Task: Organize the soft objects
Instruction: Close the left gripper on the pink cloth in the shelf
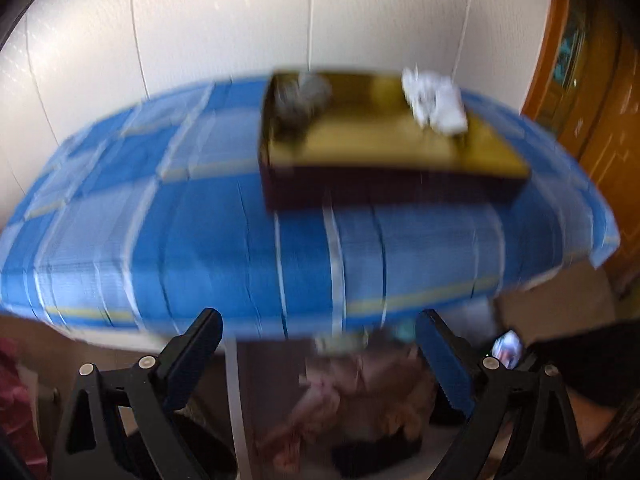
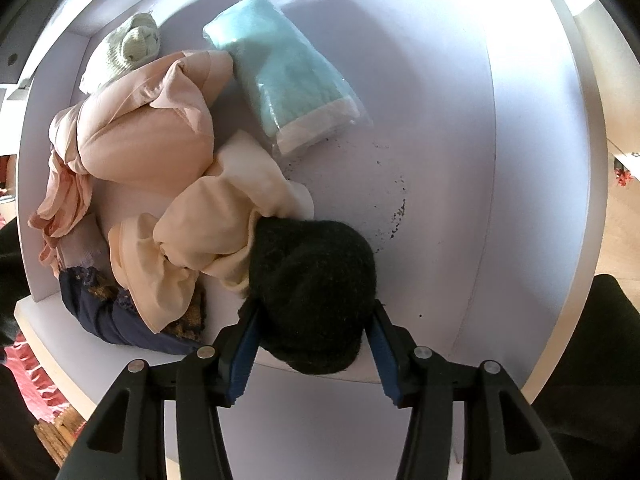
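In the right wrist view my right gripper (image 2: 312,320) is shut on a black woolly hat (image 2: 316,280), holding it just over the front of a white shelf (image 2: 440,140). On the shelf lie a pink garment (image 2: 148,128), a cream garment (image 2: 216,216), a pale green knit (image 2: 136,44), a bagged mint-green knit (image 2: 288,76) and a dark blue patterned cloth (image 2: 108,312). In the blurred left wrist view my left gripper (image 1: 316,332) is open and empty, in front of a table with a blue checked cloth (image 1: 200,220). A yellow-lined tray (image 1: 384,140) on it holds a grey soft item (image 1: 304,92) and a white soft item (image 1: 436,100).
A white wall (image 1: 240,20) stands behind the table and a wooden door (image 1: 592,92) at the right. Below the table edge lies a blurred pile of brownish things (image 1: 360,392). The shelf's right half bears only dark specks (image 2: 396,208). A red rug (image 2: 32,368) lies at lower left.
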